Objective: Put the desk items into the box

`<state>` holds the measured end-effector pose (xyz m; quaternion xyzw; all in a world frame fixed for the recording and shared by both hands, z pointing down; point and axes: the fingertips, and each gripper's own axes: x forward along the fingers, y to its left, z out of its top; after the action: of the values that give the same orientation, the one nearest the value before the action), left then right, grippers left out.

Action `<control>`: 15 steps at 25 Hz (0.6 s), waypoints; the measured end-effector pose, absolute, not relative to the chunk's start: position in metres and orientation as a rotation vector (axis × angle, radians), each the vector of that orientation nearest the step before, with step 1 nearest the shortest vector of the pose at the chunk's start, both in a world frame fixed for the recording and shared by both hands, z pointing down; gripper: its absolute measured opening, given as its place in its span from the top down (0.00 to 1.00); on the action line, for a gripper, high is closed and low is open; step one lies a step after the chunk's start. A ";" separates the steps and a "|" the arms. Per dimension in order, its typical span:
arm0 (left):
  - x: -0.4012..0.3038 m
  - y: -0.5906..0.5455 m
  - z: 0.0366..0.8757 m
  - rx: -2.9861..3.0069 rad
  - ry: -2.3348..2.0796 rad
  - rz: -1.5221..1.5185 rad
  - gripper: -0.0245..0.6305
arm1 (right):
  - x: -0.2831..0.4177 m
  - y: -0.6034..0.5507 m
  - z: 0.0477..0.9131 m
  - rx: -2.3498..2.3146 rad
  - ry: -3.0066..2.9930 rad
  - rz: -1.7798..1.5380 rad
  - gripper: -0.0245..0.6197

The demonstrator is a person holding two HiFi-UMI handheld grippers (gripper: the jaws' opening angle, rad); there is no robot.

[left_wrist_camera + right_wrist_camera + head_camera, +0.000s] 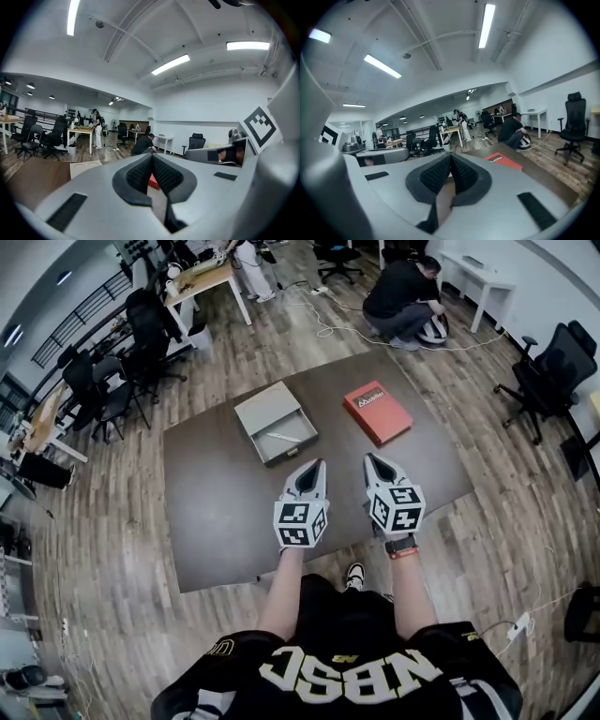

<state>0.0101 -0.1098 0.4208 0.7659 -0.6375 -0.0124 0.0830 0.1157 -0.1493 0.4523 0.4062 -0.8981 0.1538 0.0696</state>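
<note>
One red book point(377, 412) bears illegible white lettering.

On the table point(206, 521) sits the box point(262, 405), a slim item point(284, 438) lying in it (toward its near side). The book point(377, 412) lies right of the box, apart from it. Left gripper point(316, 465) and right gripper point(369, 458) sit before the box.

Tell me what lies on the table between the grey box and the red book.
Nothing; the head view shows bare table between grey box and red book.
</note>
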 end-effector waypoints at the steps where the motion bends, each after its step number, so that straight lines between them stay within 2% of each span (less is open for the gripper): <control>1: 0.010 -0.115 0.423 2.275 -1.902 -0.027 0.94 | 0.115 -0.154 0.454 1.210 -2.703 0.466 0.95; 10: 0.014 -0.163 0.447 2.298 -1.771 0.025 0.94 | 0.111 -0.193 0.485 1.200 -2.624 0.529 0.95; 15: 0.026 -0.194 0.459 2.393 -1.670 0.075 0.94 | 0.116 -0.212 0.512 1.235 -2.540 0.604 0.91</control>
<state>0.0262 -0.1940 0.4587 0.8148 -0.5685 0.0254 0.1111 0.1156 -0.2122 0.5122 0.4241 -0.8724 0.2073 0.1265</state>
